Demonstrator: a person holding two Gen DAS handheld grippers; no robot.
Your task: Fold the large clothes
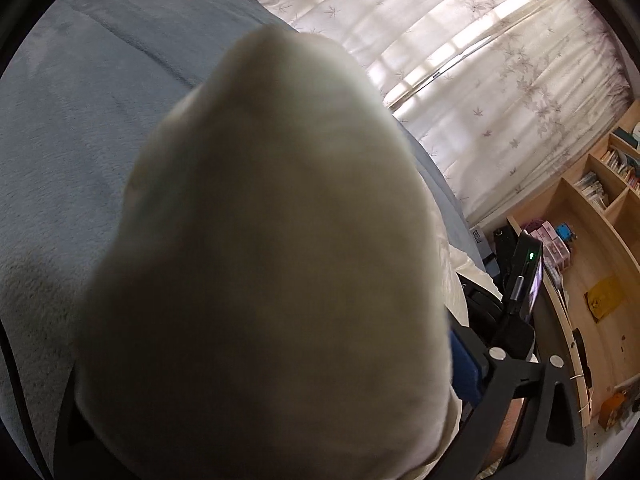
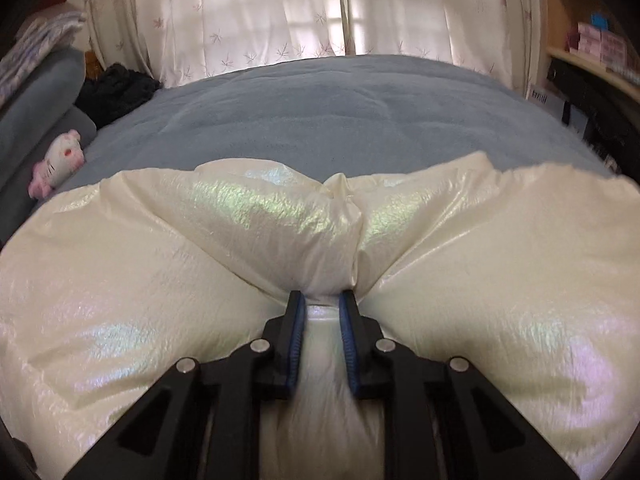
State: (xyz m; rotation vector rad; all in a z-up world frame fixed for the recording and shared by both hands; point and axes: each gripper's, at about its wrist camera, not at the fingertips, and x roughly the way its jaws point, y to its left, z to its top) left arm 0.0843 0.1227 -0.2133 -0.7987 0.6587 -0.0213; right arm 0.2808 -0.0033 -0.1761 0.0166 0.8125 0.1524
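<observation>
The cream puffer jacket (image 2: 160, 280) lies spread on the grey-blue bed (image 2: 320, 120). Its shell is glossy, crinkled and iridescent, quilted into 2 puffed sections meeting at a seam. The right gripper (image 2: 323, 300) pinches a narrow fold of it. The left gripper (image 1: 260, 420) stands wide, with blurred cream fabric bulging between its jaws.

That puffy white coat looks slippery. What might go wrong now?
The right tool pinches only a small gather of the shiny cream coat, so the slick fabric may slip free. A bulge of coat fills the left wrist view and hides the left tool, so aiming its next grab is harder.
</observation>
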